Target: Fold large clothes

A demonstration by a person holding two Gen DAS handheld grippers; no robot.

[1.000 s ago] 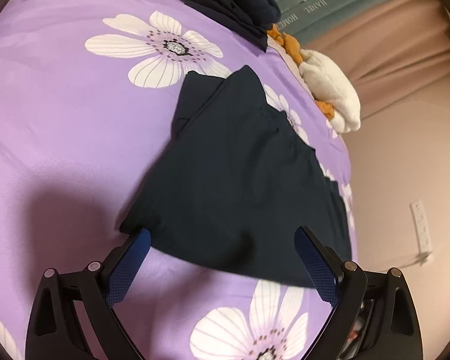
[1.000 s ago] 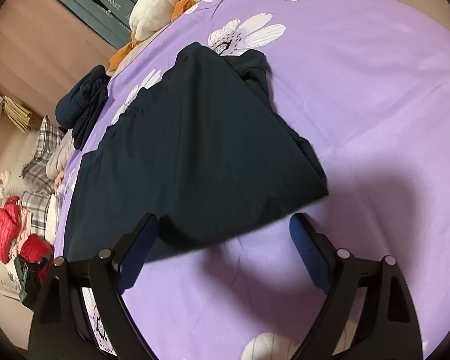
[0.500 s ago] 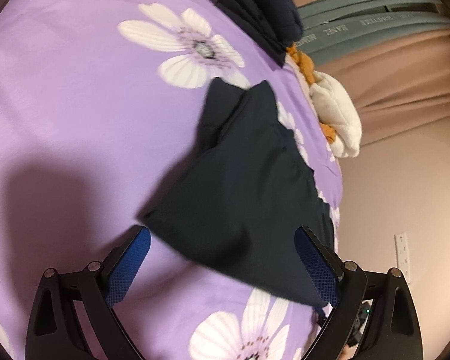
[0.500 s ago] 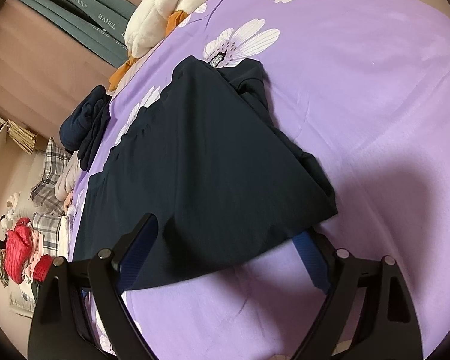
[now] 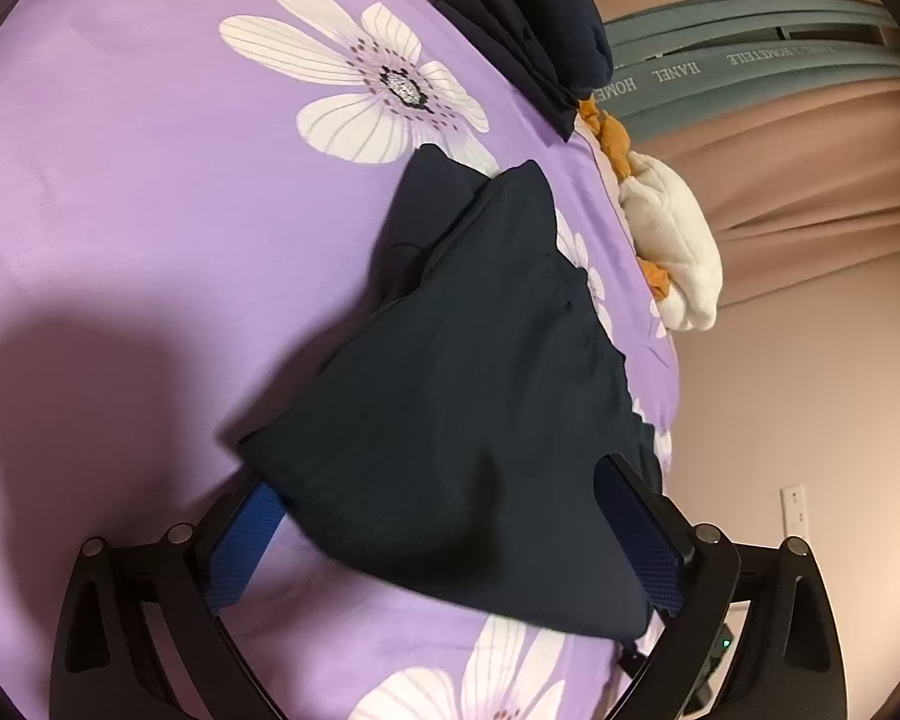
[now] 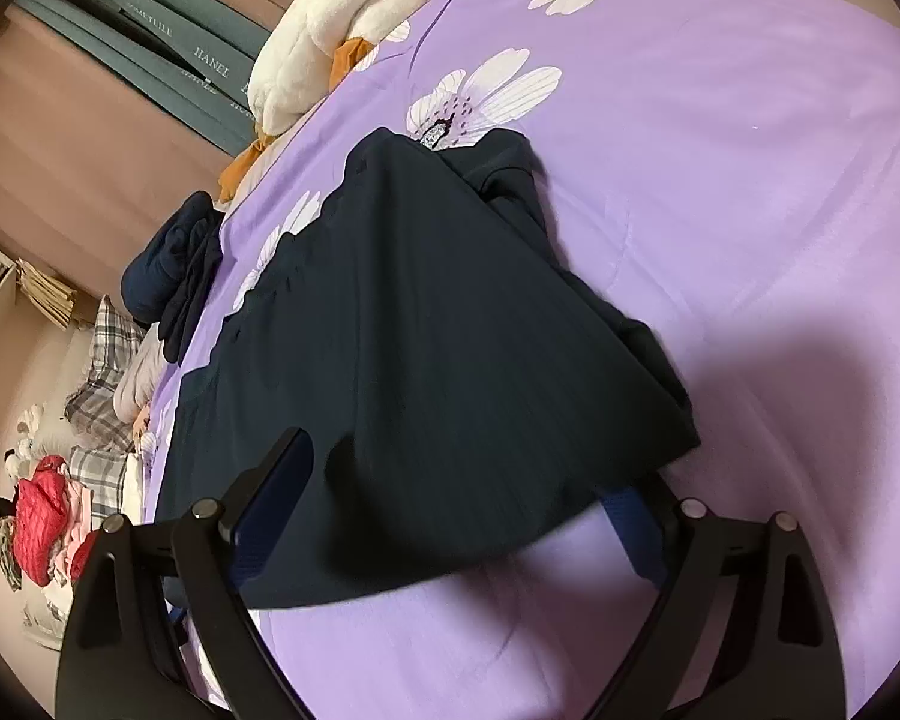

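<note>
The dark garment (image 5: 468, 420) lay partly folded on the purple flowered bed (image 5: 150, 192), one near corner toward each hand. Both jaws stood spread wide: the left hand-held gripper (image 5: 444, 516) and the right hand-held gripper (image 6: 456, 498) each straddled the near edge without pinching it. The step looked like the approach before the next fold; each would need to close on its corner, then lift and carry the edge toward the far end. Only the right view showed the heap of clothes (image 6: 48, 516) beside the bed; only the left showed the wall socket (image 5: 793, 503).
</note>
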